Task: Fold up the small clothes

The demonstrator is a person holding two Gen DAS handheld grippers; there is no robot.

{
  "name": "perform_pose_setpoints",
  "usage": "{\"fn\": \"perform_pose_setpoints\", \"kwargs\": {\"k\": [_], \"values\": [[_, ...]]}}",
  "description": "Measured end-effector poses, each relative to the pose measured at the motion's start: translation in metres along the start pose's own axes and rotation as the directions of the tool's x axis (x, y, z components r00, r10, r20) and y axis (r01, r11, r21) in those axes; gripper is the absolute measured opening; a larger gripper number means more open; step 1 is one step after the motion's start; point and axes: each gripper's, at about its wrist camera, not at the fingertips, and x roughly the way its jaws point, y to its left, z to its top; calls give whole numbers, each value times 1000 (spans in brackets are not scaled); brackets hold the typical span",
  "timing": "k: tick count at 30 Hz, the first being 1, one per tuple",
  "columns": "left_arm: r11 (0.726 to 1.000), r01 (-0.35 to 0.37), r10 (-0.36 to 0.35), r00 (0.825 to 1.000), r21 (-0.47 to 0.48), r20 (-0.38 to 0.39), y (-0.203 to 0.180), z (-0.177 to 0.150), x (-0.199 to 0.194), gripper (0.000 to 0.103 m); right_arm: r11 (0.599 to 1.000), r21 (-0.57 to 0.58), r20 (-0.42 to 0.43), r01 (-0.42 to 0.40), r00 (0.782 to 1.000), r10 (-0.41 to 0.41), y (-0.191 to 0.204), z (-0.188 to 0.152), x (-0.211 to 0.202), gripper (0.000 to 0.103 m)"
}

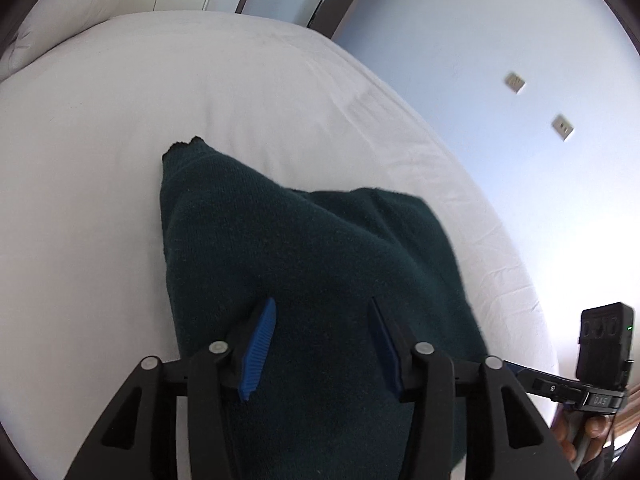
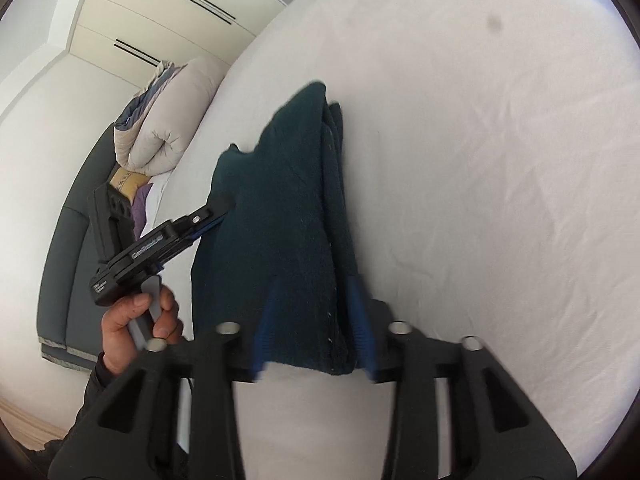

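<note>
right gripper (image 2: pixel 316 332): nearest; blue pads spread either side of the garment's near edge, not pinching, open.
left gripper (image 1: pixel 322 344): jaws apart above the garment's other side, nothing clamped, open; the person's hand (image 2: pixel 140 320) holds its handle.
garment (image 2: pixel 280 220): dark green knit, folded into a thick multi-layer bundle, lying flat on the bed.
step in hand: looks like letting go after a fold; pull both grippers straight off so the pads don't drag layers, then press the stack flat or square its edges.
bed (image 2: pixel 480 160): white sheet, bare all round the garment, wrinkled beyond it.
obstacles: none near the garment; top corner sticks up a bit, may flop open.
duvet (image 2: pixel 168 120): rolled, beyond the garment at the bed's head.
wardrobe (image 2: pixel 160 12): farthest, behind the duvet.
</note>
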Motion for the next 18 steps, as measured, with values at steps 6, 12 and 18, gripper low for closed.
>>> {"fn": "perform_pose_setpoints", "kwargs": {"k": [6,12,18], "values": [[991,-36,47,996,-126,81,47,-9,-26,95,999,-45,12,12,1000,-12,20,34,20,90],[958,81,-99,994,-275,-51,79,-32,9,92,996,89,-123,-23,992,34,-3,67,94,73],[986,11,-33,991,-167,-130,54,-25,28,75,997,82,-232,17,973,3,5,96,135,71]]}}
